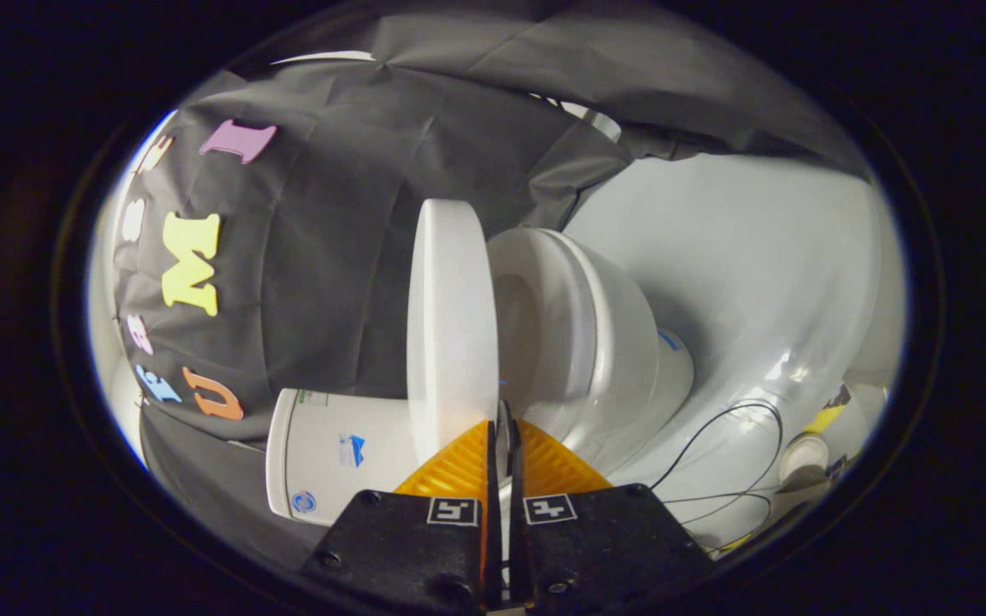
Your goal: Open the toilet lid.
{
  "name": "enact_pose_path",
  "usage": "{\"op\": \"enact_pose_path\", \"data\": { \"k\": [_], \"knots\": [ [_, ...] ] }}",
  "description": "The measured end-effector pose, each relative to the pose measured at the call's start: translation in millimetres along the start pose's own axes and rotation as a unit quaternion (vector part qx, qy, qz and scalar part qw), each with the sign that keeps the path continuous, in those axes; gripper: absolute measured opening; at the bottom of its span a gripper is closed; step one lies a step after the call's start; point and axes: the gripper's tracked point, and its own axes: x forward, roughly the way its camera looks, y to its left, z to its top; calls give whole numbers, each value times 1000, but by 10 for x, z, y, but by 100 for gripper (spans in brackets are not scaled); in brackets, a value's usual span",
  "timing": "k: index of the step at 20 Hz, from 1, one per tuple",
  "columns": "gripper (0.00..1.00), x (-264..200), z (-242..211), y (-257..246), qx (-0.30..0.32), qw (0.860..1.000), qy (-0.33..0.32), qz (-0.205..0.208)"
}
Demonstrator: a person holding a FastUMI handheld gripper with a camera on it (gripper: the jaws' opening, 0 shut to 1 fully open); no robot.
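One toilet (596, 342), one lid (450, 325), two cables (715, 445).

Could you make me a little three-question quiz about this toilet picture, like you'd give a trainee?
1. True or false: the toilet lid lies flat on the seat.
2. Where are the fingers of the gripper? A) far from the toilet B) close together at the lid's edge C) on the tank
3. What thin dark things lie on the white floor beside the bowl?

Key: 1 false, the lid is lifted off the seat. 2 B. 3 cables.
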Motion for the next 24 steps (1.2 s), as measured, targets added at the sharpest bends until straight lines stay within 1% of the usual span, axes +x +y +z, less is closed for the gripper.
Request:
{"op": "enact_pose_path", "data": {
  "k": [7,9,11,19,22,24],
  "knots": [
    [7,-142,-40,454,-41,999,-7,11],
    [7,-186,-78,649,-68,998,-8,15],
    [6,-196,-126,784,-95,995,-8,11],
    [6,-260,-285,1157,-154,988,-23,-14],
    [6,-263,-345,1256,-176,984,-28,-31],
    [6,-272,-389,1324,-180,983,-31,-33]
  ]
}}
